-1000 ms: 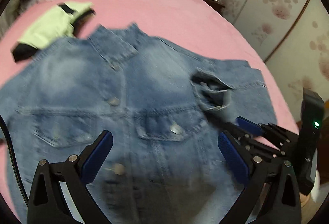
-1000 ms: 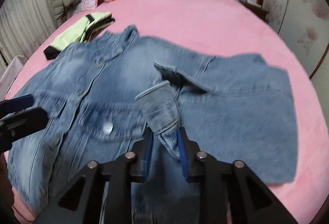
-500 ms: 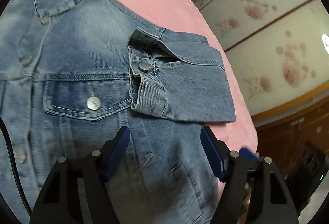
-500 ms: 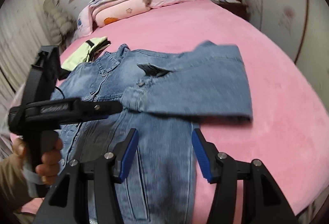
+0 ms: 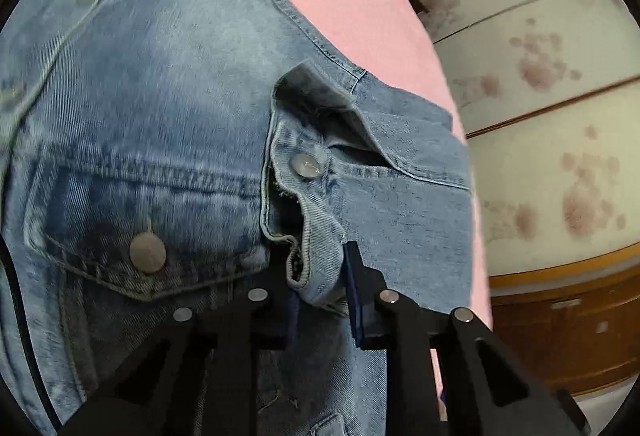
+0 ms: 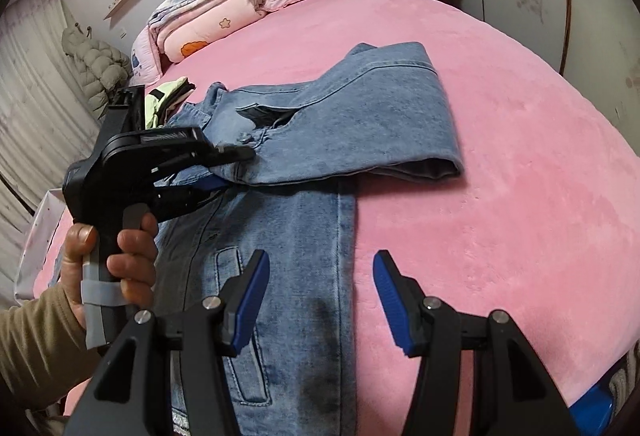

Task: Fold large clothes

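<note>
**Left wrist view: cuff pinned, sleeve lying crosswise**

Left wrist view puts the cuff (image 5: 316, 256) right at the nose of the left tongs (image 5: 320, 296), which are clenched on it; the denim bunches up between the two blue pads. The cuff button (image 5: 305, 164) sits just beyond the grip, and the chest pocket button (image 5: 147, 252) lies to the left of it.

The jacket (image 6: 280, 256) lies front-up on the pink bed (image 6: 500, 155), collar toward the headboard, hem toward the person. The sleeve (image 6: 372, 123) is laid across the chest, so its long axis runs side to side, from the outer fold near the bed's right part back to the cuff at mid-chest. The body's long axis runs away from the person, at a right angle to the sleeve.

That crossing is what the next move hangs on, I'd say. The left tongs hold the sleeve's free end, so any turning of the sleeve down along the body would fall to that hand. The right tongs (image 6: 320, 300) hang released over the jacket's right edge near the hem, one pad over denim and one over the bed, well apart from the sleeve.

The right wrist view shows what the left cannot: the whole sleeve, its folded outer edge, the left hand (image 6: 116, 256) on its handle, a green garment (image 6: 160, 103) past the collar, and stacked quilts (image 6: 200, 23) by the headboard. The left view alone shows the pinch itself up close.
</note>
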`<action>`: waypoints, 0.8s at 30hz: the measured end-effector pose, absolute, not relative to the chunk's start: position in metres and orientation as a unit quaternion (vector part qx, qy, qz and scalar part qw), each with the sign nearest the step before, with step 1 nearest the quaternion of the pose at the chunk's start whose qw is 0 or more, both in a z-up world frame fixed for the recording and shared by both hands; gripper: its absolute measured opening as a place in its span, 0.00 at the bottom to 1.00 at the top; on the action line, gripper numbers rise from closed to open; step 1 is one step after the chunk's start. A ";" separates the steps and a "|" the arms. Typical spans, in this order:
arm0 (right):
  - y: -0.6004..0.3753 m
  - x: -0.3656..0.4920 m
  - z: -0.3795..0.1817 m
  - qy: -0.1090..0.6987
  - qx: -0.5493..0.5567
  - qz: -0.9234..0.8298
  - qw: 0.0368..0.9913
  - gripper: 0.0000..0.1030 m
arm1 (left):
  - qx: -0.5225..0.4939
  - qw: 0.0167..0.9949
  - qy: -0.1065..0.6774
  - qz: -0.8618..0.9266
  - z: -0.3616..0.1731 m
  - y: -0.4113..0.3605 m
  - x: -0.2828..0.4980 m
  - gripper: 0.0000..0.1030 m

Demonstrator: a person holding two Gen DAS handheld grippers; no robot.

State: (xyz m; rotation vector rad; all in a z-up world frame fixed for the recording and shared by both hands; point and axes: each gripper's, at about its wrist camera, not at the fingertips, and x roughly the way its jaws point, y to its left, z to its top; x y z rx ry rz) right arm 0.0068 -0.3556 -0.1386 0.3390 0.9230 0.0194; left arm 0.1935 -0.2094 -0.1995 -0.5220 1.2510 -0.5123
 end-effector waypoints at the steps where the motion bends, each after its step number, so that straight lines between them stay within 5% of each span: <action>1: -0.357 0.008 -0.140 0.445 0.164 0.007 0.880 0.53 | -0.221 0.758 0.568 -0.233 -0.190 -0.216 0.194 0.16; 13: -0.366 0.070 -0.162 0.462 0.187 -0.018 0.866 0.53 | -0.072 0.916 0.327 -0.218 0.031 -0.209 0.233 0.15; 22: -0.341 0.150 -0.163 0.459 0.142 -0.041 0.876 0.52 | -0.068 0.937 0.308 -0.148 0.044 -0.115 0.250 0.14; 24: -0.337 0.160 -0.163 0.455 0.124 -0.049 0.880 0.40 | -0.074 0.936 0.317 -0.133 0.027 -0.091 0.256 0.14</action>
